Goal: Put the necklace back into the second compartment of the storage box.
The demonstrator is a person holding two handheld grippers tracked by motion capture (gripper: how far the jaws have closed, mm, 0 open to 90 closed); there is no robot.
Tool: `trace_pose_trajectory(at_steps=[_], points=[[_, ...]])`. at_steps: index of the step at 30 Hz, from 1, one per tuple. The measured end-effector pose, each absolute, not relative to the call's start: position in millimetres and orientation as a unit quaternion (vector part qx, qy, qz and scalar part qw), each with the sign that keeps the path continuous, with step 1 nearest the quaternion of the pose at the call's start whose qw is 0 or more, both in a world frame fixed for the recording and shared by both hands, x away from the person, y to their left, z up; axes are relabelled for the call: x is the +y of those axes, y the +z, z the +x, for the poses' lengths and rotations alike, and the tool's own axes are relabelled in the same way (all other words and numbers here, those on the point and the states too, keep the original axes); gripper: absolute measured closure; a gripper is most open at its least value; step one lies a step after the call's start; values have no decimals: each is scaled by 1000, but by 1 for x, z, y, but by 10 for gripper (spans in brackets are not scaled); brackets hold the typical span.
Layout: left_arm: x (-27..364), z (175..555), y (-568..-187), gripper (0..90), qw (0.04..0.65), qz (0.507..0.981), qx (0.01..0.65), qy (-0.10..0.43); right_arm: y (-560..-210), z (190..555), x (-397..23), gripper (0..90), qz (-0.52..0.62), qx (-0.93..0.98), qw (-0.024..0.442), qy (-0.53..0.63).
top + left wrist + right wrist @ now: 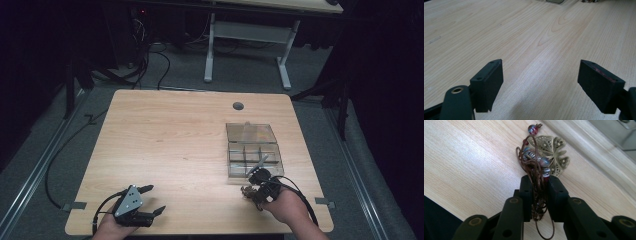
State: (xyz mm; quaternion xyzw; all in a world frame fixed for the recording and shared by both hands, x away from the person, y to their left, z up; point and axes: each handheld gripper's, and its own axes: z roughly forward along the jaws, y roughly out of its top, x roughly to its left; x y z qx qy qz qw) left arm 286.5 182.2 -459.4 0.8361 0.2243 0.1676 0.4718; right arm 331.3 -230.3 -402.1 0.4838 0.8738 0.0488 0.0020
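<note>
Brass-coloured filigree pendant (554,153) on brown cord (536,182), strung with red-blue beads (533,129): pinched between the jaws of the right claw (539,185), near the bench's (170,145) front right. Long axis runs straight out from the jaws, pendant end foremost, toward the clear compartment box (253,150) just beyond; loose cord loops trail back behind the jaws. Left claw (152,199): jaws wide apart, holding nothing, low over bare wood at front left.
</note>
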Motion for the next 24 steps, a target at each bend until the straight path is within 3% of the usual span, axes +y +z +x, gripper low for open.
trace_pose_trajectory(at_steps=[24], points=[[182,286,-459,211,472,836,225,168,-372,332,-247,774,487,870,-1,78]])
